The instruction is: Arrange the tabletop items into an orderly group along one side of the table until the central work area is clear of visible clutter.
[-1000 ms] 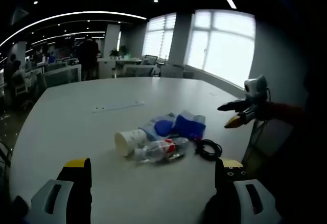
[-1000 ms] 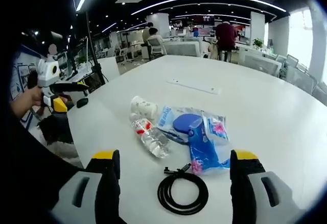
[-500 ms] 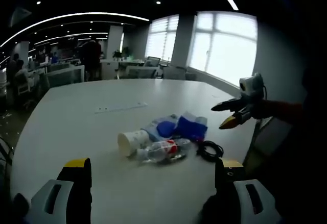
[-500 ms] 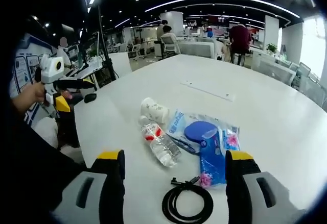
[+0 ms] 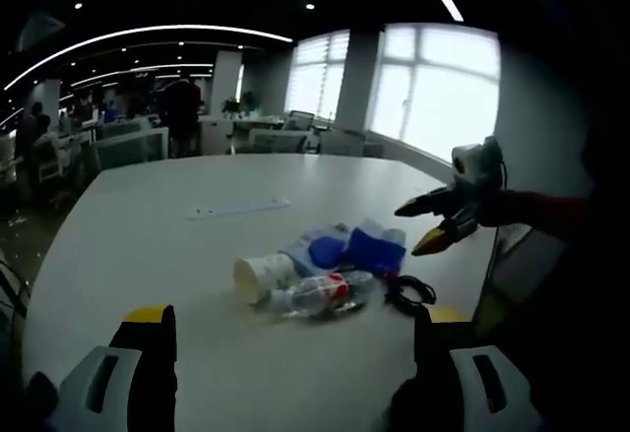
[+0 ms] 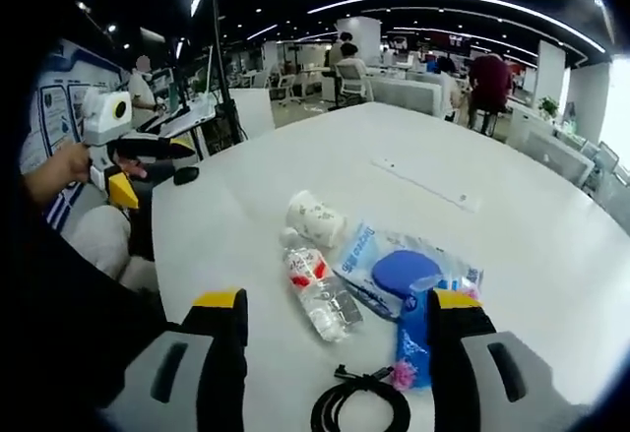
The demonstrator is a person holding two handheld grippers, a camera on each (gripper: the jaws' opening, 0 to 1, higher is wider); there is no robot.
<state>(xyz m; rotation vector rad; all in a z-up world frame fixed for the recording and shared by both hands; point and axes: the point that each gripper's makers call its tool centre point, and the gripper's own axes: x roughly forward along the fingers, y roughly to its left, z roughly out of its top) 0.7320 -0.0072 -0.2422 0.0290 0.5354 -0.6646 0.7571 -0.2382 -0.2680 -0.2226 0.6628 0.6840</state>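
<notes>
On the smooth white table (image 5: 148, 225) your clutter sits in one tight cluster near the close edge: a paper cup (image 5: 258, 275) on its side, a clear crinkled plastic bottle (image 5: 325, 295) with a red label, a flat packet with a round blue disc (image 6: 406, 271), a blue pouch (image 5: 372, 249) and a coiled black cable (image 6: 360, 414). Your left gripper (image 5: 290, 332) and right gripper (image 6: 337, 306) both hang with jaws spread, holding nothing. The right gripper view gives you the cup's printed pattern. Wide bare tabletop lies beyond.
</notes>
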